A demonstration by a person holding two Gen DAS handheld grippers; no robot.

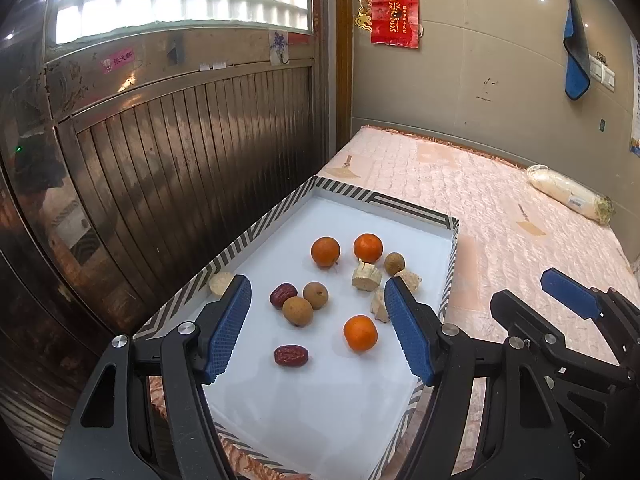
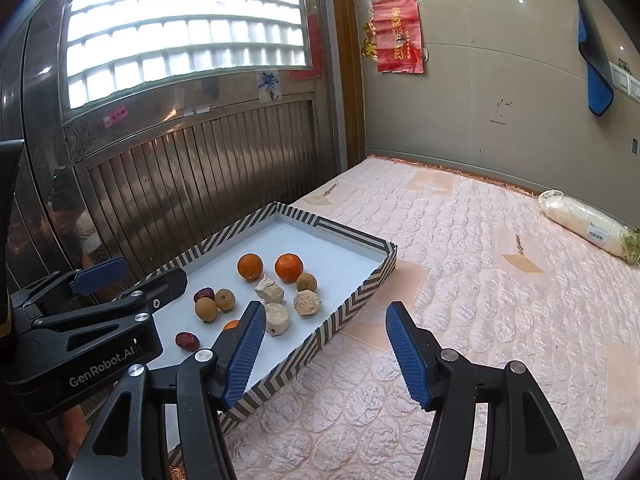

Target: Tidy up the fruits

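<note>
Fruit [image 1: 360, 333] lies loose in the tray [image 1: 450, 236]. My left tongs [image 1: 318, 326] hover apart over it, my right tongs [image 2: 324, 350] apart beside the tray, both empty. Next, I'd close on one orange.

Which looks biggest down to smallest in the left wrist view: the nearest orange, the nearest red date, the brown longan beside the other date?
1. Nearest orange
2. Red date and longan: look alike, unranked.

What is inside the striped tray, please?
Inside the striped tray: three oranges, three longans, two red dates and pale root chunks. The left gripper's fingers cover part of it.
</note>
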